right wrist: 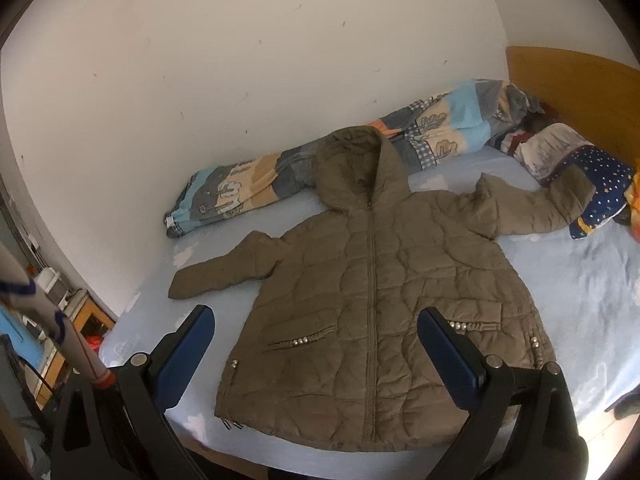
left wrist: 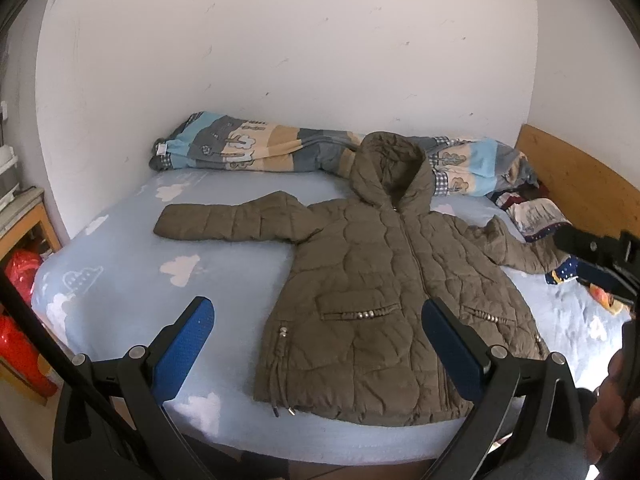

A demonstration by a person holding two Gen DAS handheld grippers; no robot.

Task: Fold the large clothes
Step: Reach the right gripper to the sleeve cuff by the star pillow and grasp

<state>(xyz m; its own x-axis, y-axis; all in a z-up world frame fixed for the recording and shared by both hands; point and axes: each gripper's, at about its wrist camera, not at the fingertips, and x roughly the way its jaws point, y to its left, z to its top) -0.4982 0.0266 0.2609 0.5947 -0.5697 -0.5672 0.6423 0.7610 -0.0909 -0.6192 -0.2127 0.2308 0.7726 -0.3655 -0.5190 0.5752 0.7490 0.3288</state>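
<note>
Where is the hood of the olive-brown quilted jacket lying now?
In both views the hood of the olive-brown quilted jacket lies at the far side of the bed, its top resting against the rolled patterned blanket beside the white wall.

A bed with a pale blue sheet printed with white clouds stands against a scuffed white wall. A rolled quilt in blue, grey and tan patches lies along the wall. A star-patterned navy pillow sits near the wooden headboard. Red bags sit beside a wooden shelf off the bed's left side.
</note>
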